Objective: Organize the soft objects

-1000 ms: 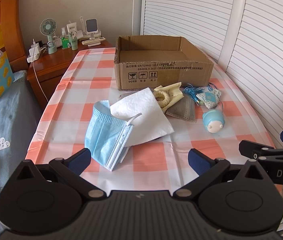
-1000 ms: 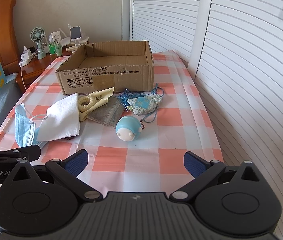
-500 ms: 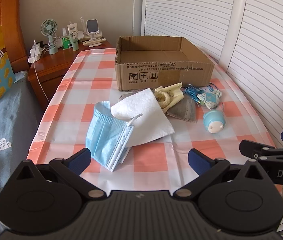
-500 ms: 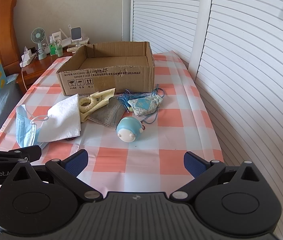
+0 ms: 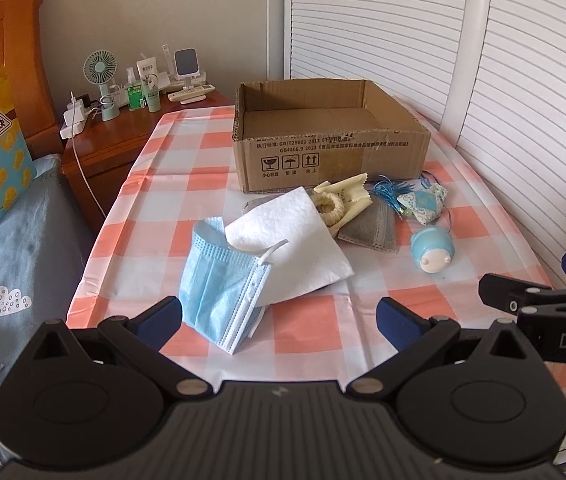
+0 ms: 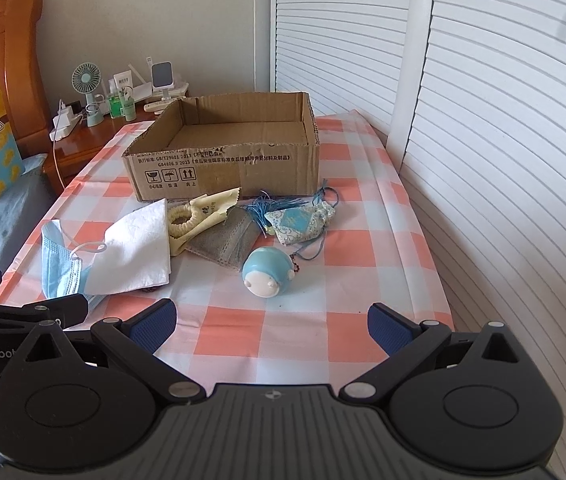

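Observation:
An empty cardboard box [image 5: 331, 148] stands at the back of the checked table [image 5: 311, 332]. In front of it lie a blue face mask [image 5: 219, 292], a white cloth [image 5: 291, 244], a cream scrunchie [image 5: 329, 206] on a yellow cloth, a grey pouch [image 5: 371, 228], a patterned sachet [image 5: 421, 204] with blue tassel, and a round blue plush toy [image 5: 431, 250]. My left gripper [image 5: 279, 320] is open and empty, just short of the mask. My right gripper [image 6: 271, 324] is open and empty, a little short of the toy [image 6: 269, 272]; the box [image 6: 227, 152] lies beyond.
White slatted closet doors [image 6: 503, 140] run along the table's right side. A wooden nightstand [image 5: 123, 132] with a fan, bottles and chargers stands at the back left. A bed with grey bedding [image 5: 11, 248] borders the left edge.
Both grippers have crept slightly forward toward the objects. Nothing on the table has moved.

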